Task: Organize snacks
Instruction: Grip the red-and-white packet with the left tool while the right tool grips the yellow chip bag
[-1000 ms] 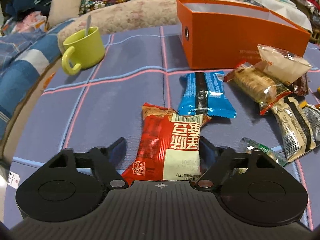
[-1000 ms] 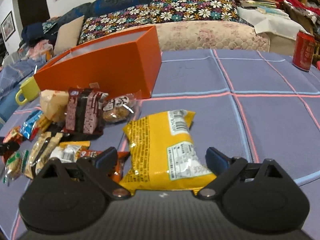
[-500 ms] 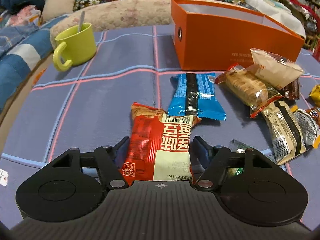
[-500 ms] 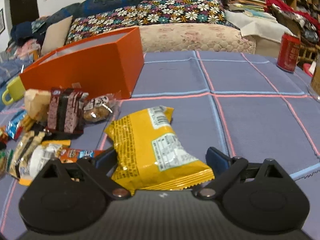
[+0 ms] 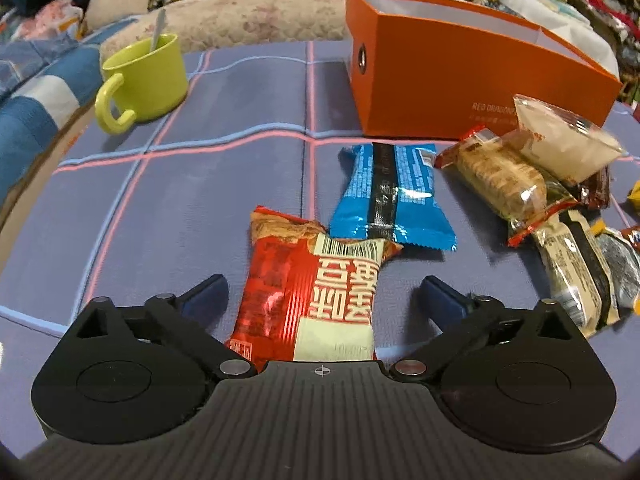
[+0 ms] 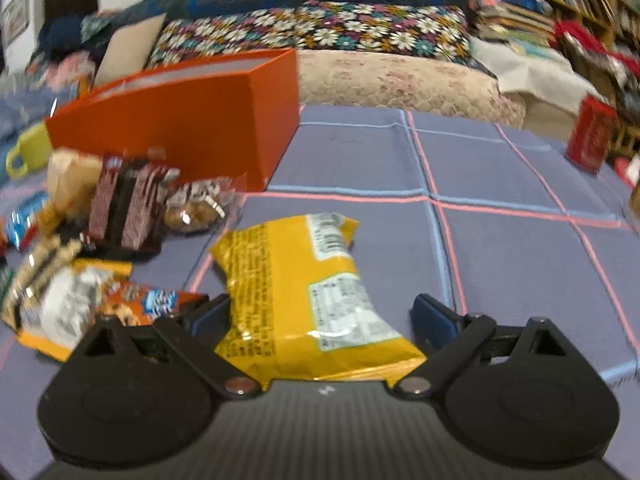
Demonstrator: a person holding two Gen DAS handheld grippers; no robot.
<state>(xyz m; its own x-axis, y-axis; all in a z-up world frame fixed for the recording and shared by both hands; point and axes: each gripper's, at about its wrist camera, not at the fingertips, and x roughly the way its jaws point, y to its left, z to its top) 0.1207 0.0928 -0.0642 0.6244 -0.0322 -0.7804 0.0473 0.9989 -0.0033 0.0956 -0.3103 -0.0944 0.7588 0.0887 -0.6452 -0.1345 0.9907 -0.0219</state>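
Left wrist view, red-and-cream snack packet (image 5: 312,296), barcode, crinkled top

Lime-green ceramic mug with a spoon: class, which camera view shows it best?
The left wrist view: the lime-green ceramic mug shows whole, handle and spoon included. The right wrist view catches only a blurred sliver beside the orange box.

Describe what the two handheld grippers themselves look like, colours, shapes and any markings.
Both look alike. The left gripper and the right gripper have matte black ribbed bodies, two round black housings, silver pivot pins, black linkage arms with triangular cutouts, dark blue finger pads, and a small white crosshair mark. No cables or sleeves show.
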